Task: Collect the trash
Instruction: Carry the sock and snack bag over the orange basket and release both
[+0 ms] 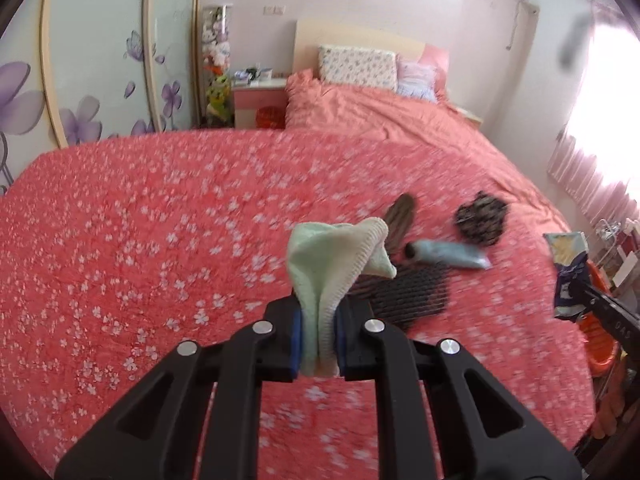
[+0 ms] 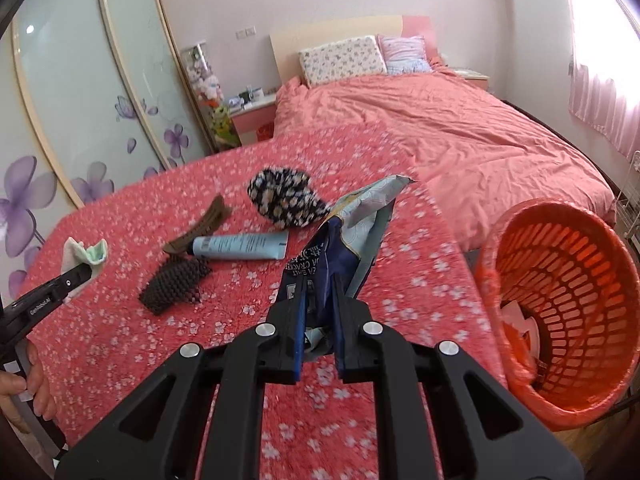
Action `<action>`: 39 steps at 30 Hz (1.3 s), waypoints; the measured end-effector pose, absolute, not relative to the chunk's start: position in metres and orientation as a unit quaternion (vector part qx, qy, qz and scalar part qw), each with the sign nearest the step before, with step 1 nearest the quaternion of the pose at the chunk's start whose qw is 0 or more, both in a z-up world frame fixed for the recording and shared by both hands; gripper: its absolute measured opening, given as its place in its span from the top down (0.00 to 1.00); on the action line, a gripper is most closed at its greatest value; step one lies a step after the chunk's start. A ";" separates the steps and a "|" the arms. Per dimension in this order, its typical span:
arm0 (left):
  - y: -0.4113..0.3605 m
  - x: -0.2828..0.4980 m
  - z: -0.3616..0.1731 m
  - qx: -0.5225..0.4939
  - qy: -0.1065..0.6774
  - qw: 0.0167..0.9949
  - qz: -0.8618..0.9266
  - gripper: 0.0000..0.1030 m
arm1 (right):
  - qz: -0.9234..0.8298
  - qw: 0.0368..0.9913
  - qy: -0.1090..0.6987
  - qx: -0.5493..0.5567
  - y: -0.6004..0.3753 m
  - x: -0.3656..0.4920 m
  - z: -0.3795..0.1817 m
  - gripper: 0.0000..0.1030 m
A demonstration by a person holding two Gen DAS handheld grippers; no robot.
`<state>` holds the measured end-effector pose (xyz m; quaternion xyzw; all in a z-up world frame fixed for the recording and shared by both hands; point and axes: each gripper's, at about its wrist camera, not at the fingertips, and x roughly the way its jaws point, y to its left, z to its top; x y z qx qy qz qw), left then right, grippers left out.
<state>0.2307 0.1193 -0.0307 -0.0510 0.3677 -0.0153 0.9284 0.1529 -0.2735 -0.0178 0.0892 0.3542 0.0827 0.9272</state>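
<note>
Both pieces look light and limp: the left gripper (image 1: 318,344) has its fingers clamped on a soft green-and-cream cloth (image 1: 336,264), the right gripper (image 2: 320,340) pinches a crinkly, likely slippery snack wrapper (image 2: 340,248) low down, with the orange basket (image 2: 568,312) at three o'clock.

The dark blue snack wrapper (image 2: 320,264) carries white capital letters, seen upside down and creased: "CRACKE" can be made out, with "SALT" on the line under it. The black arm of the left gripper (image 2: 86,274) bears small white lettering that looks like "GenRobot.AI". The print on the pale blue tube (image 2: 240,246) is too small to read.
</note>
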 end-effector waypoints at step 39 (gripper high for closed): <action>-0.252 0.235 -0.033 0.040 0.387 0.869 -0.305 0.83 | -0.079 0.931 0.331 0.130 -0.479 0.117 -0.029 0.88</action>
